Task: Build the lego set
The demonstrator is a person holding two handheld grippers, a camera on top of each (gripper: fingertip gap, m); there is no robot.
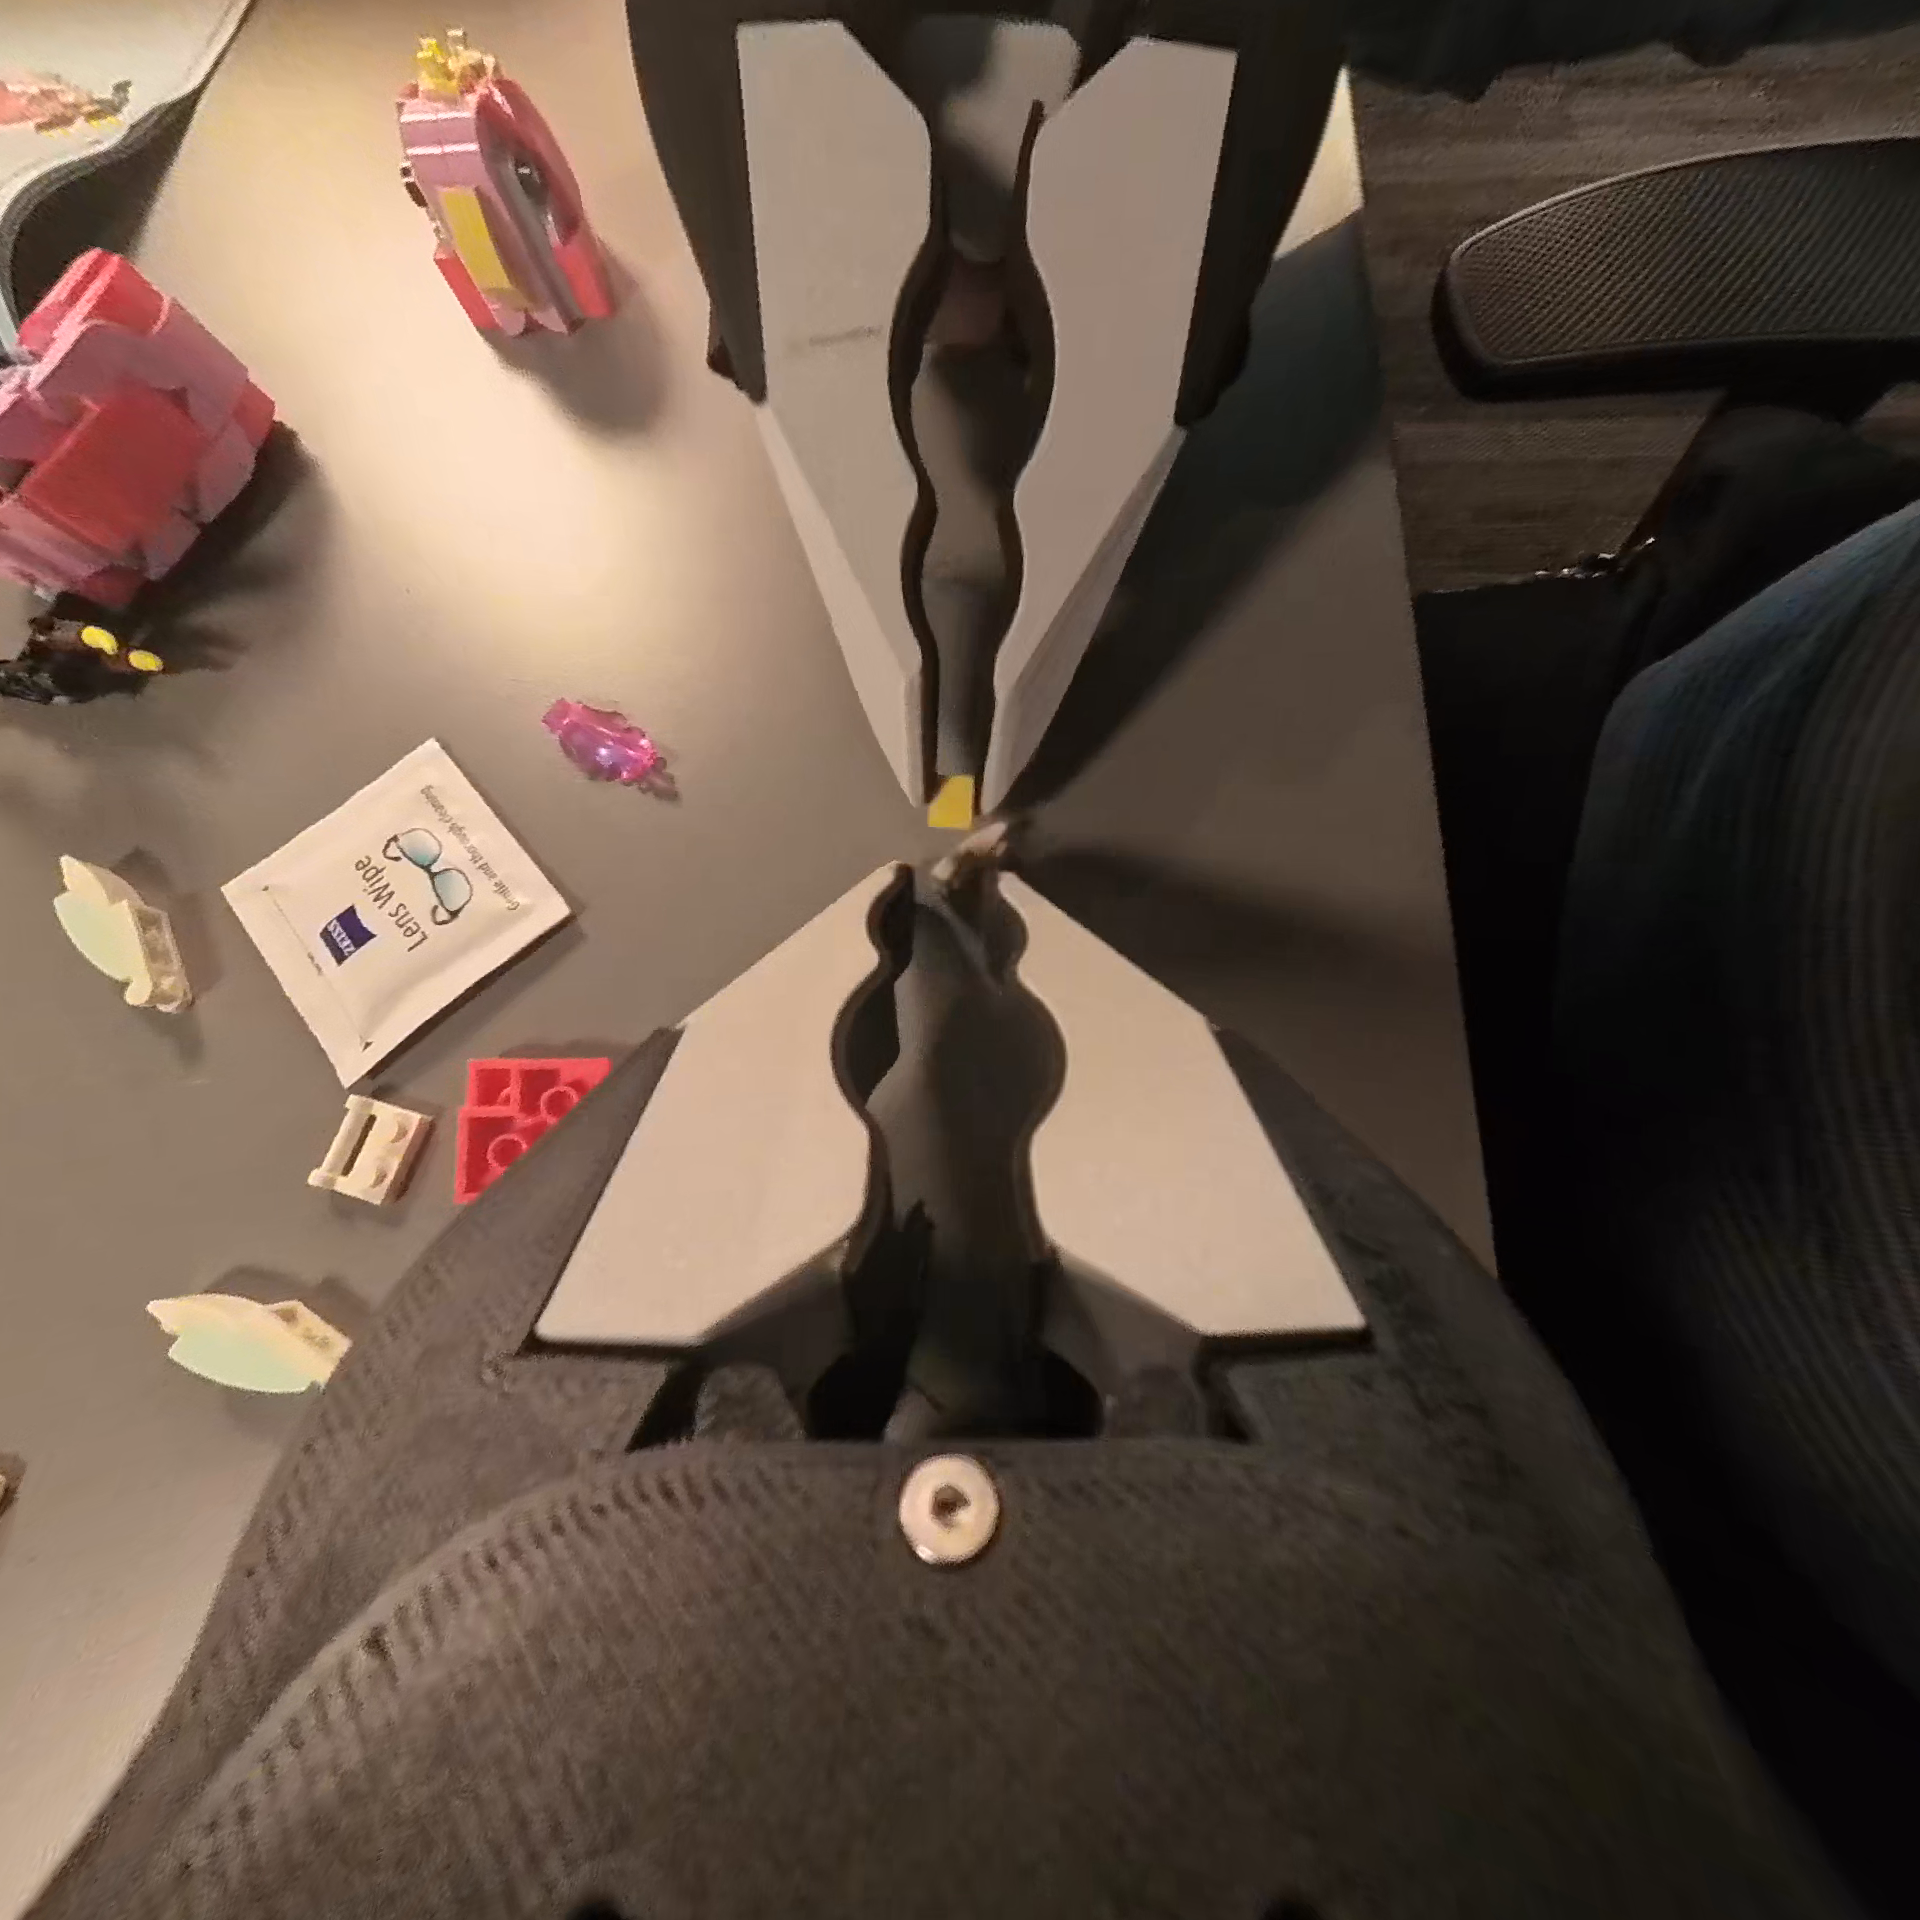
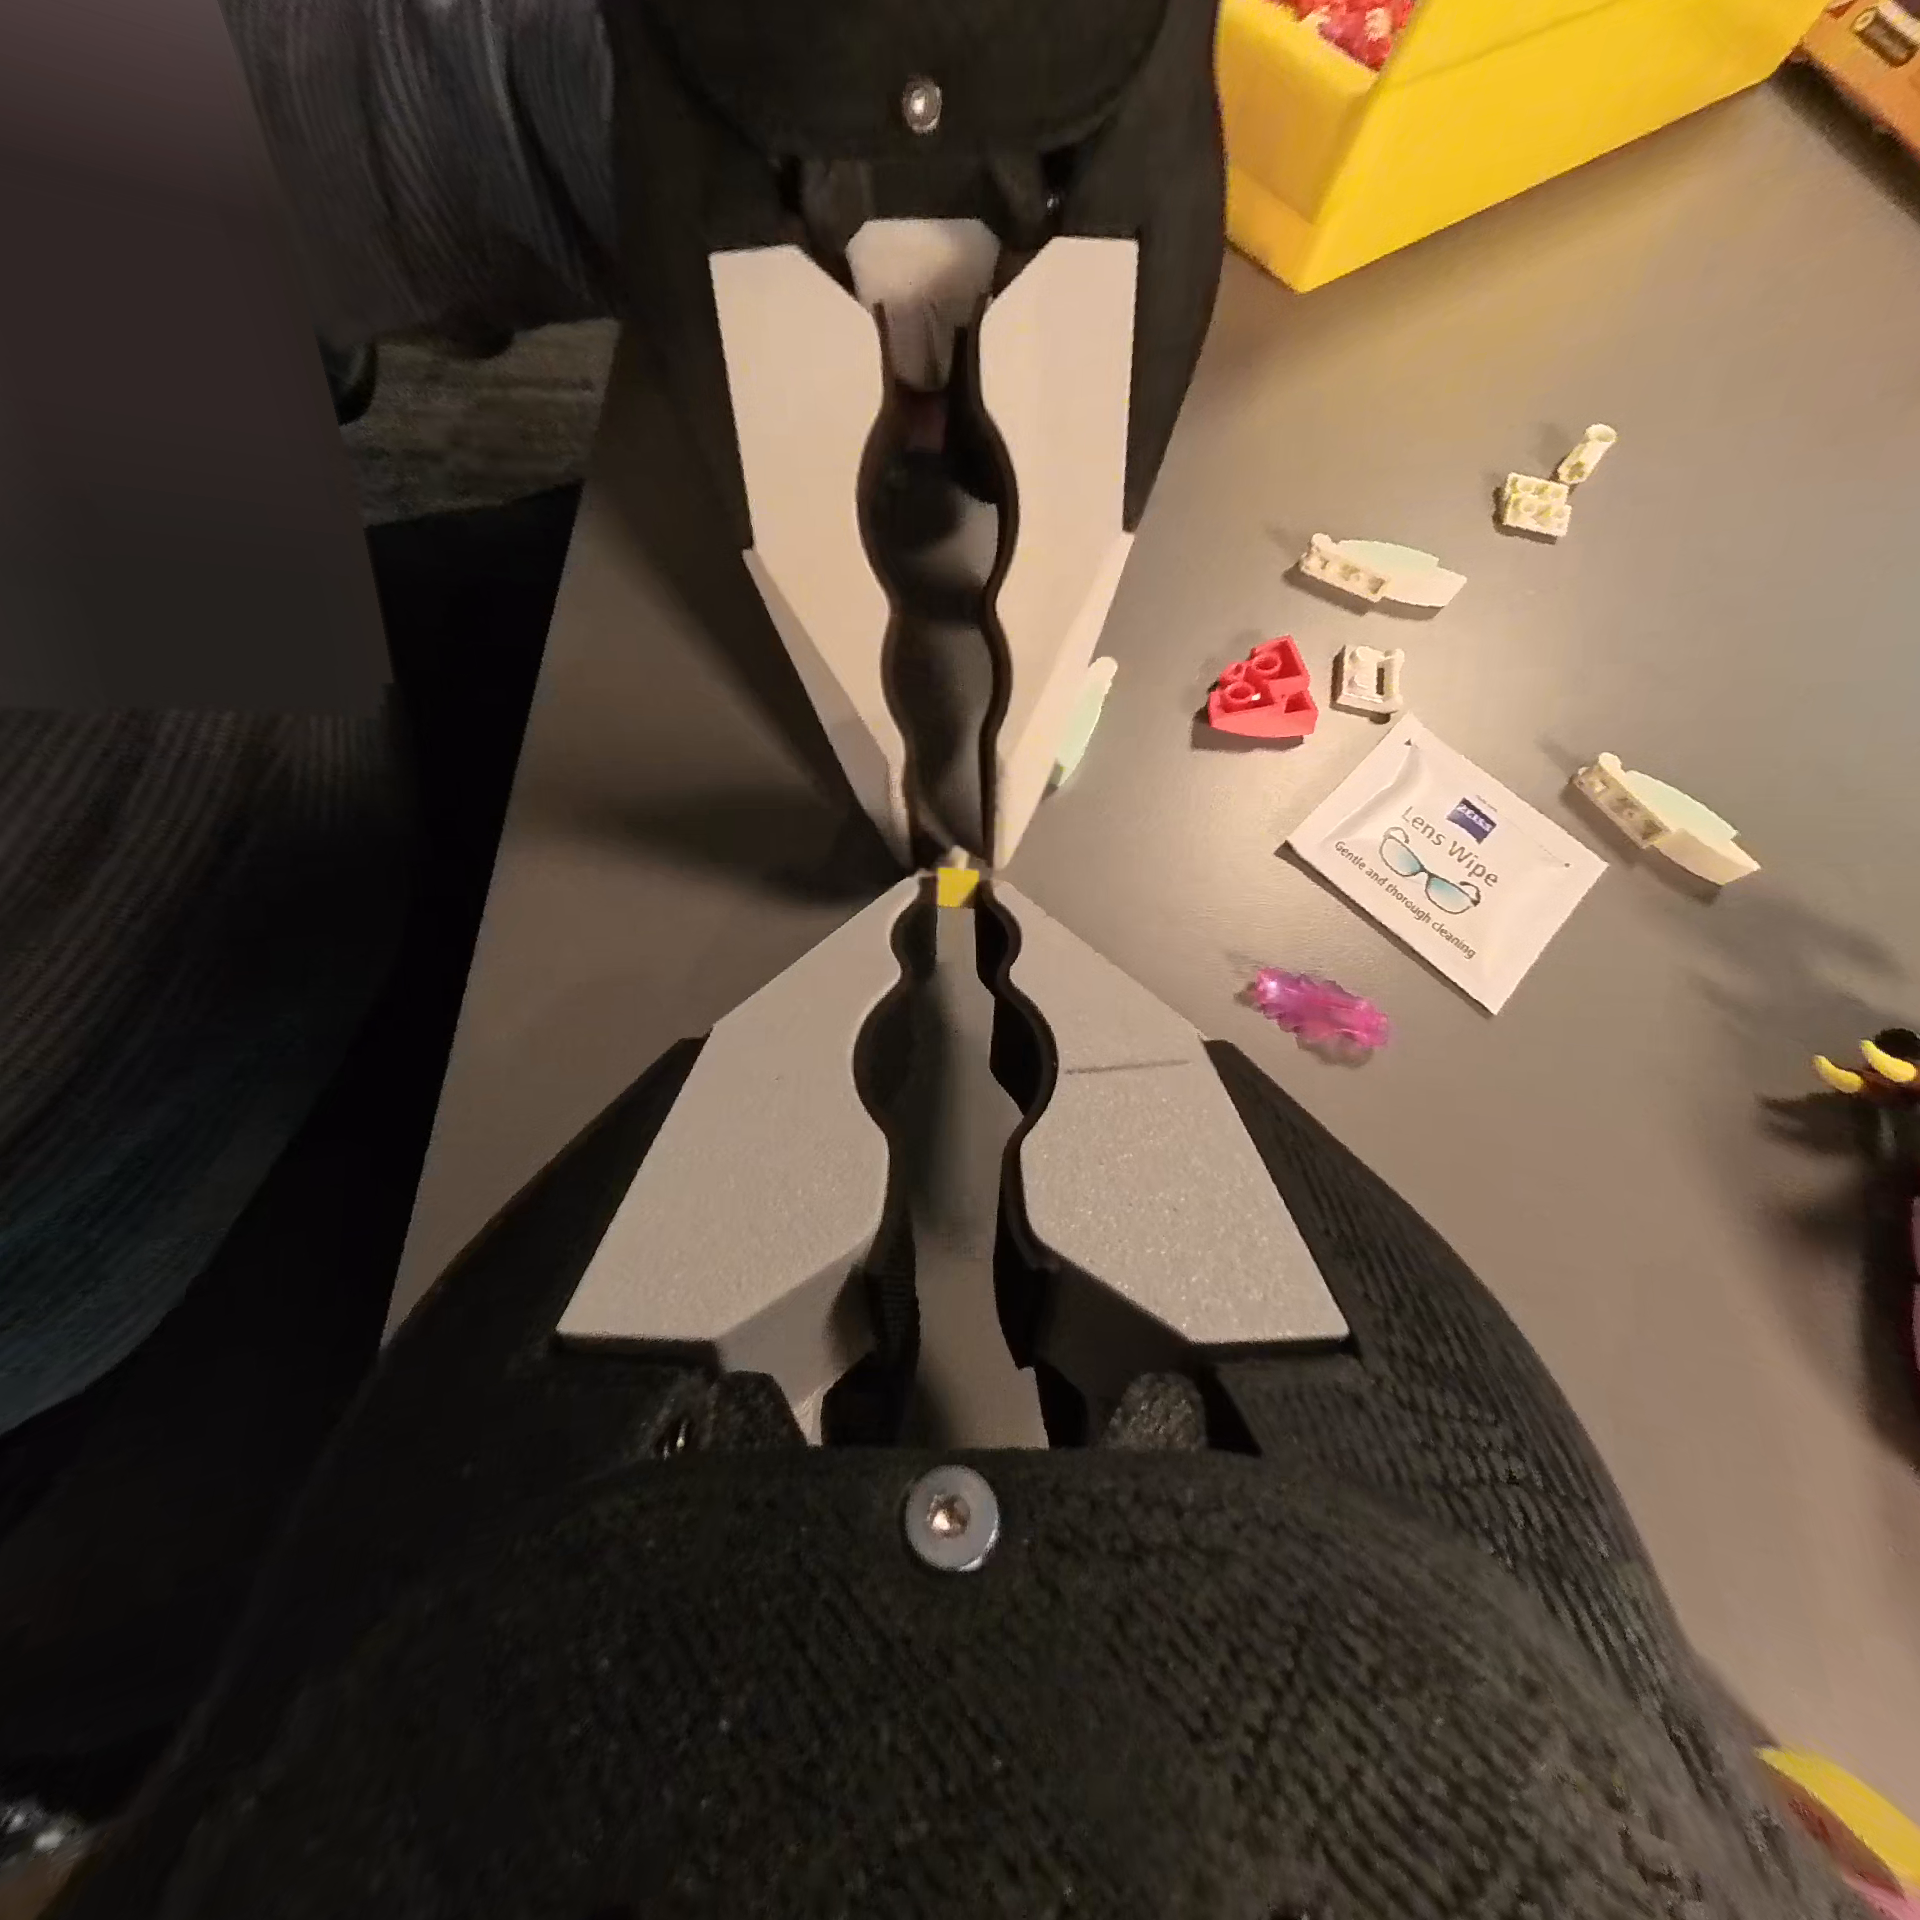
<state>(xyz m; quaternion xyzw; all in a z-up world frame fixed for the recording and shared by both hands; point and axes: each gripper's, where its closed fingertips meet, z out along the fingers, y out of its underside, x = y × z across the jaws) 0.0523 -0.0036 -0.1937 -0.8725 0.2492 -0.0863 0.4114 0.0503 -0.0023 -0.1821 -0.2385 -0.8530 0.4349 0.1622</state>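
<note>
My two grippers meet tip to tip over the grey table [image 1: 623, 499]. My right gripper [image 2: 956, 891] is shut on a small yellow piece [image 2: 956, 888]. That yellow piece also shows in the left wrist view [image 1: 954, 805], at the tips of the right gripper [image 1: 956, 800]. My left gripper [image 1: 954, 878] stands open. A tiny cream piece [image 1: 971, 847] sits at its tips, against the yellow piece. In the right wrist view the cream piece [image 2: 957, 858] is narrower than the gap between the left gripper's tips [image 2: 954, 847].
Two pink builds [image 1: 114, 436] [image 1: 499, 208], a clear purple piece [image 1: 608, 738], a white wipe sachet [image 1: 395, 904], a red piece [image 1: 525, 1132] and cream-and-mint pieces [image 1: 125, 930] lie to the left. A yellow box [image 2: 1455, 135] stands far right. The table edge [image 1: 1444, 935] and a person's lap are close. The grippers are tip to tip, or close to it.
</note>
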